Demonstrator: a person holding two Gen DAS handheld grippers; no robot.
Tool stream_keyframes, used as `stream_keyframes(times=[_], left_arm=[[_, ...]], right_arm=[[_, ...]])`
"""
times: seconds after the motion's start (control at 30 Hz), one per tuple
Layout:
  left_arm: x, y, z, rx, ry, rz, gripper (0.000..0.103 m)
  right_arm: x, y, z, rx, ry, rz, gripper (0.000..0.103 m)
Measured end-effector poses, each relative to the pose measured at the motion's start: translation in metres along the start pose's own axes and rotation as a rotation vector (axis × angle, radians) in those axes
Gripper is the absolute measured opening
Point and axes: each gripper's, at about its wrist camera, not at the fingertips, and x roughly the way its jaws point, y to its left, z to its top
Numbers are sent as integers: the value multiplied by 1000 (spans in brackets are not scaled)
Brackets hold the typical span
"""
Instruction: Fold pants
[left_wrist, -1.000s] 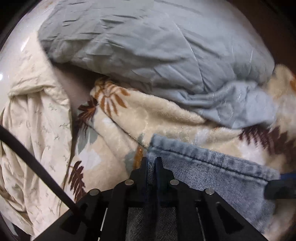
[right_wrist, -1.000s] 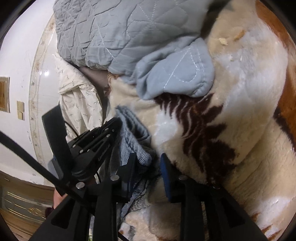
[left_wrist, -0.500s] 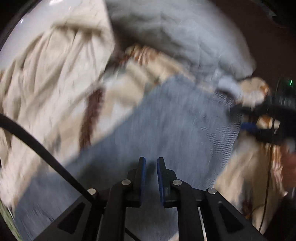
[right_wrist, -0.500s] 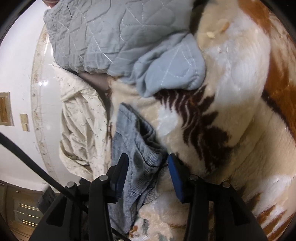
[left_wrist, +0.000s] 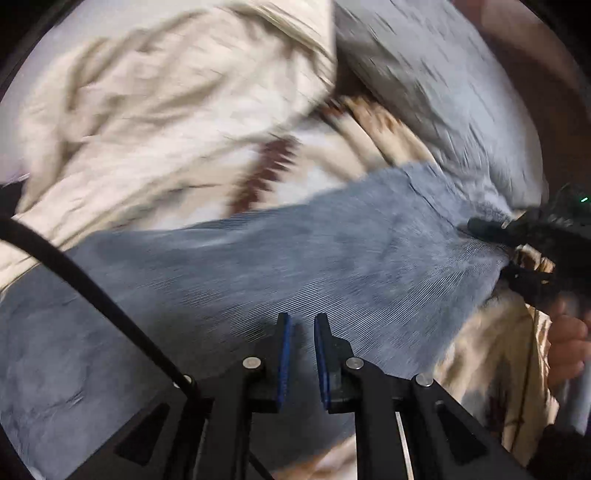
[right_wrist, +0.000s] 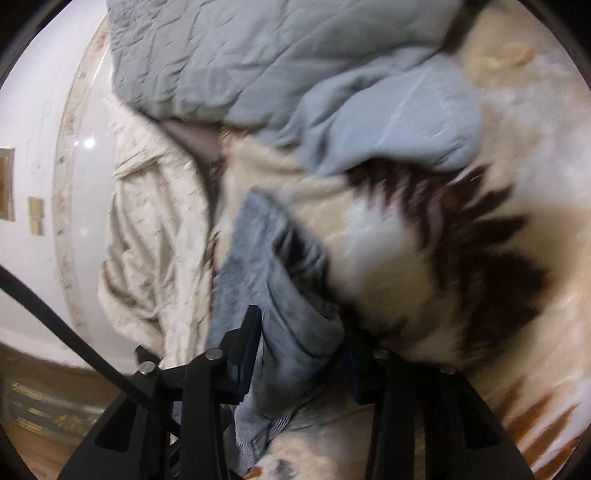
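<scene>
Swinging sideways, the left gripper (left_wrist: 302, 354) has come away from the hem of the faded blue-grey denim pants (left_wrist: 295, 266); a second ago its pads sat on that hem, now they hang over a wide flat stretch of denim. Its blue pads stand close together with a narrow gap, and I cannot tell whether any fabric is caught between them; it looks like none.

Furthest left lies a crumpled cream sheet with a fine sprig print (right_wrist: 155, 251), bunched against the white wall. Next comes the pants, spread across a fluffy cream blanket with dark brown leaf shapes (right_wrist: 424, 266). Above it sits a pale grey-blue quilted duvet (right_wrist: 280, 59), one corner flopped onto the blanket.

Further right, the right gripper (right_wrist: 301, 347) straddles a bunched end of the denim. Its jaws have just been closing from a wider spread, with a thick fold of fabric between them; the pads seem to bear on it. From the left camera that same gripper shows at the far edge of the cloth, with the person's hand (left_wrist: 569, 343) behind it.

To do this fold well, I'd say the right end should stay pinned while the left takes a fresh, clean grip on a single edge, then pulls the cloth taut and flat before laying it over.
</scene>
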Motion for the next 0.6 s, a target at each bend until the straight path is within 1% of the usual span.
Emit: stream_keyframes(times=[0.03,0.1,0.13,0.2,0.27,0.3,0.37,0.4,0.47,0.5,0.57,0.6], left_arm=[[-13,14,-5,-23,-19,10,15],[-42,46,-19,-87,-51,40,15],[-58,64,-31,-127,-69,58,15],[-82,97,-53,-196,-100,118,15],[-99,130,-73,-252,-113,187,15],[-106,145,-83,-285,-118,209,15],[-115,171,-100,-351,-113,217,15],[-113,179,-104,-366,-104,218,15],[-102,189,-111,-358,-63,246,15],[-91,197,-115,-370,-29,262,15],[-70,210,-124,-402,37,238,16],[-60,216,-127,-420,47,218,16]], right_arm=[[2,4,-2,-15,13,2,37],[7,11,-7,-64,30,-38,38],[8,10,-9,-63,36,-50,38],[8,8,-10,-42,30,-51,38],[7,6,-11,-25,20,-43,39],[7,5,-12,-25,16,-48,39],[6,5,-15,-34,1,-59,39],[5,6,-16,-39,-5,-62,39],[3,8,-19,-50,-11,-64,37],[2,8,-21,-48,-13,-62,35],[0,3,-22,-40,-14,-62,26],[0,1,-22,-30,-9,-57,24]])
